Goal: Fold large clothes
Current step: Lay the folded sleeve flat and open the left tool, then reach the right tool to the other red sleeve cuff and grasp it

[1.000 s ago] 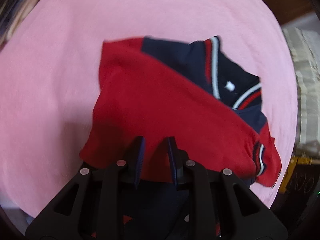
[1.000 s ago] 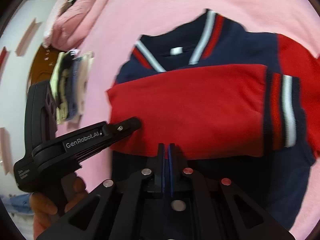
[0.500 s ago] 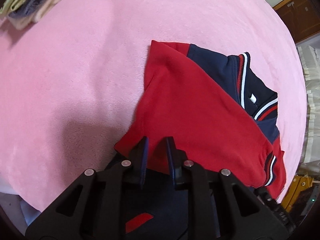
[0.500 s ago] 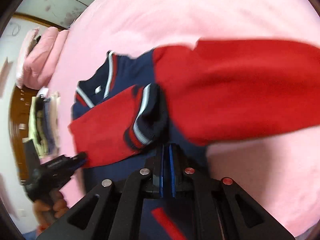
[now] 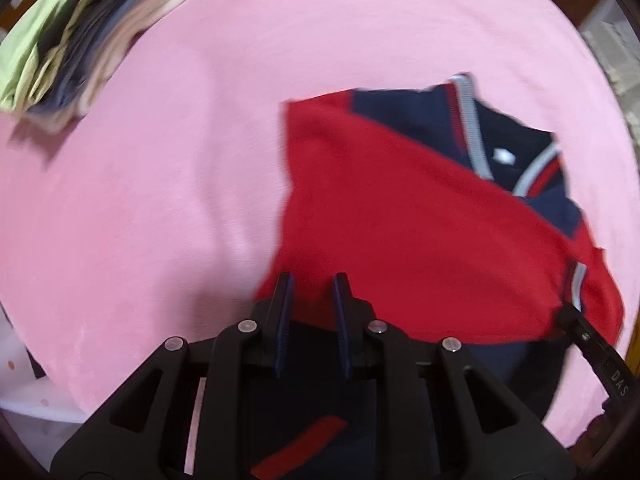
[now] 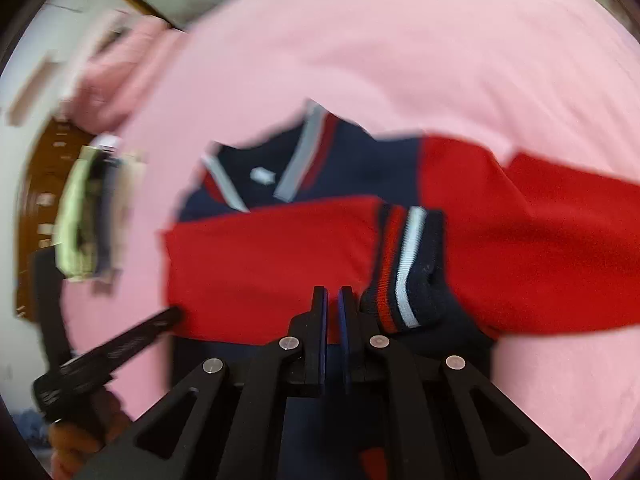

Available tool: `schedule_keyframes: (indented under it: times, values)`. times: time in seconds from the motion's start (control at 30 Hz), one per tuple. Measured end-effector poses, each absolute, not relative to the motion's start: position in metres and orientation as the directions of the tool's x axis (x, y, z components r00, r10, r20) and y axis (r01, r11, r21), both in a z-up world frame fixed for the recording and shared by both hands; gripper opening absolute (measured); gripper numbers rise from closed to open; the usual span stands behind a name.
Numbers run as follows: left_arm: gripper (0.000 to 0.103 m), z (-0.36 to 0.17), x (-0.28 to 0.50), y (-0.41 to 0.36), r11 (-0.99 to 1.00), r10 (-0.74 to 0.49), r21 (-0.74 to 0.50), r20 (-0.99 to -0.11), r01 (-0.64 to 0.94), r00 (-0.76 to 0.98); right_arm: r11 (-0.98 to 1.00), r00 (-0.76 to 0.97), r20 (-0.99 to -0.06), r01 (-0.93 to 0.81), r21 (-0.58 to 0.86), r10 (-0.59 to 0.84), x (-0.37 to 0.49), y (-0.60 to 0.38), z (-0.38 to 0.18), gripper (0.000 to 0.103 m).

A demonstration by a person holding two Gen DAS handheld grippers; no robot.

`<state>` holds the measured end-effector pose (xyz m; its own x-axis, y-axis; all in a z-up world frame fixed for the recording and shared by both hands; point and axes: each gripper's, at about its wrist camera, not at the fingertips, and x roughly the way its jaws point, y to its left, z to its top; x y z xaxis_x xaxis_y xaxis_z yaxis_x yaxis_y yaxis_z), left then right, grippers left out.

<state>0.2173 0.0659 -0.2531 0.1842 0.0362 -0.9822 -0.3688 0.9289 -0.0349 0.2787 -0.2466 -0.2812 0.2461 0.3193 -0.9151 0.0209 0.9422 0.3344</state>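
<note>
Just ahead of left gripper (image 5: 310, 294), jacket (image 5: 420, 232)

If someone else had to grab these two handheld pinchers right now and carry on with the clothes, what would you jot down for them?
Left gripper: jaws slightly apart over the jacket's near edge; whether cloth is pinched is hard to tell.
Right gripper: nearly shut, next to the striped cuff; a hold on the fabric is not clear.
Red and navy jacket lies on the pink blanket, collar on the far side.
Done: one red sleeve is folded across the front.
Left: the other sleeve lies stretched out sideways; fold it in, then fold the body up.
A stack of folded clothes sits at the far left, probably where it goes.
</note>
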Motion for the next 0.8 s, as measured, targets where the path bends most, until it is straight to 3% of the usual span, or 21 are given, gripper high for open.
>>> schedule_keyframes:
  times: [0.13,0.2,0.4,0.47,0.53,0.6,0.67,0.73,0.8]
  values:
    - [0.027,-0.254,0.200,0.093,0.897,0.012,-0.077,-0.980,-0.435,0.199,0.979,0.327,-0.927,0.024,0.201,0.182,0.268,-0.249,-0.288,0.006]
    - [0.027,-0.250,0.193,0.102,0.877,-0.031,-0.131,-0.976,-0.462,0.217,0.993,0.359,-0.930,0.056,0.106,0.079,0.263,-0.259,-0.285,0.010]
    - [0.027,-0.219,0.169,0.115,0.866,0.014,-0.090,-0.979,-0.492,0.205,0.977,0.351,-0.934,0.169,0.133,0.067,0.254,-0.290,-0.273,0.010]
    - [0.027,-0.210,0.159,0.113,0.871,-0.017,-0.112,-0.980,-0.478,0.200,0.976,0.354,-0.933,0.175,0.131,0.062,0.247,-0.286,-0.264,0.016]
    - [0.028,-0.211,0.164,0.090,0.881,-0.036,-0.118,-0.982,-0.458,0.186,0.977,0.359,-0.932,0.169,0.128,0.060,0.236,-0.285,-0.253,0.034]
    - [0.035,-0.201,0.155,0.080,0.899,-0.051,-0.121,-0.983,-0.420,0.174,0.978,0.367,-0.927,0.158,0.138,0.072,0.225,-0.273,-0.243,0.046]
    - [0.065,-0.192,0.148,0.070,0.911,-0.054,-0.115,-0.985,-0.396,0.162,0.979,0.360,-0.929,0.142,0.147,0.088,0.206,-0.276,-0.230,0.060]
    - [0.082,-0.185,0.142,0.055,0.916,-0.051,-0.108,-0.986,-0.386,0.156,0.981,0.346,-0.933,0.121,0.152,0.102,0.191,-0.268,-0.216,0.068]
    - [0.083,-0.186,0.139,0.041,0.921,-0.061,-0.118,-0.985,-0.372,0.162,0.983,0.346,-0.931,0.094,0.159,0.118,0.177,-0.256,-0.206,0.071]
